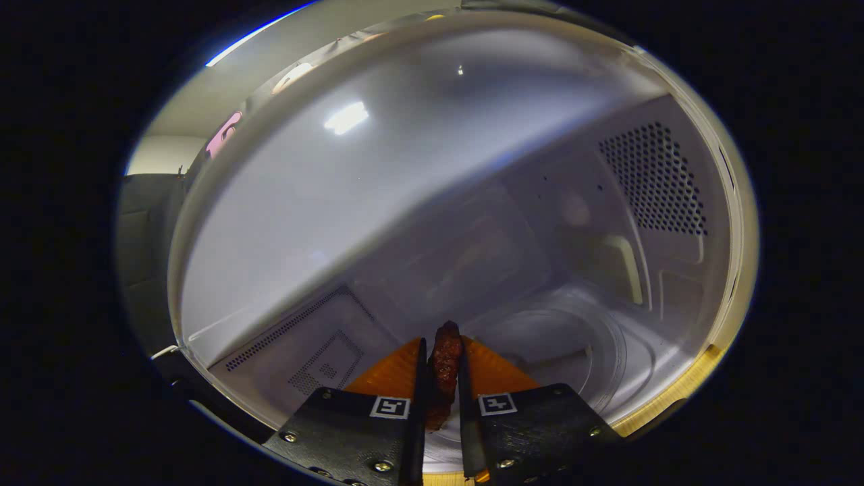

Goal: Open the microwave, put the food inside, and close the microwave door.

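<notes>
Gripper: two-finger gripper (442,368) reaching in through the microwave's open front, its fingers nearly together and pinching the food between them.
Food: one dark reddish-brown, lumpy, elongated piece of food (445,361), held upright between both fingers, its top poking out just beyond the fingertips; it hangs above the cavity floor, not resting on it.
Microwave: one white microwave cavity (351,202) with pale glossy walls, seen tilted; its front rim curves all around the opening.
Turntable: one round clear glass turntable (574,344) on the floor, just ahead of and below the fingers, bare on top.
Vents: one large patch of dark round holes (651,179) on one side wall; finer perforated panels (324,364) on the wall beside the fingers.
Open room: wide space ahead of the food up to the back wall (459,263); the side walls stand well apart from the fingers on both sides.
Edge: yellowish wooden surface (675,395) showing just under the cavity's front rim.
</notes>
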The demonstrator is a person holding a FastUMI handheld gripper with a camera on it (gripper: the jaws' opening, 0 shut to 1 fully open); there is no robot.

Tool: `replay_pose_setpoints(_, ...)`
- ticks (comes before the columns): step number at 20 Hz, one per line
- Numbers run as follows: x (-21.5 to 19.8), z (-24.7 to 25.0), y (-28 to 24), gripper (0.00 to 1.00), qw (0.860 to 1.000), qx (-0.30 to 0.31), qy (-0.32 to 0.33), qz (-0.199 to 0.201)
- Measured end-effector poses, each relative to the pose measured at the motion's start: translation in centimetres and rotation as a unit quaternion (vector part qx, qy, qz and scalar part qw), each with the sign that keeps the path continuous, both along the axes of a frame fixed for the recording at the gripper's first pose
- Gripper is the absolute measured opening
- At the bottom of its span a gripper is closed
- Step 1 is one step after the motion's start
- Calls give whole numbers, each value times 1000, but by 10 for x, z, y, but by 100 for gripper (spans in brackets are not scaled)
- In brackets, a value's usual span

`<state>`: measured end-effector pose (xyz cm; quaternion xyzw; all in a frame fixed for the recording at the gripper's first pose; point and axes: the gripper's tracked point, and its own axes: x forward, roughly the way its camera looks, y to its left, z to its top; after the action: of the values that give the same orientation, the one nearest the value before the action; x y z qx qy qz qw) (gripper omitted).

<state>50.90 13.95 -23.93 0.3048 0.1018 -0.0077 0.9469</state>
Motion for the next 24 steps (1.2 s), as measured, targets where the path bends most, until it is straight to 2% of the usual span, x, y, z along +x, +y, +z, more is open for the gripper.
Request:
replay_pose_setpoints(1, 1, -8, -1, 24, 1000, 8, 12, -3)
replay_pose_setpoints(2, 3, -15, -6, 31, 1000, 4, 21, -13)
replay_pose_setpoints(3, 4, -22, -13, 33, 999, -10, 32, -24)
replay_pose_setpoints(8, 3, -23, -11, 70, 999, -5, 32, -30)
replay_pose_setpoints(9, 3, -17, -11, 79, 999, -6, 25, -37)
replay_pose_setpoints(11, 4, -17, -25, 98, 996, -37, 25, -75)
replay_pose_setpoints(17, 4, -5, -37, 98, 984, -151, -19, -90)
replay_pose_setpoints(21, -11, -5, -18, 98, 987, -150, -11, -57)
replay_pose_setpoints(24, -37, 6, -5, 98, 989, -142, -12, -30)
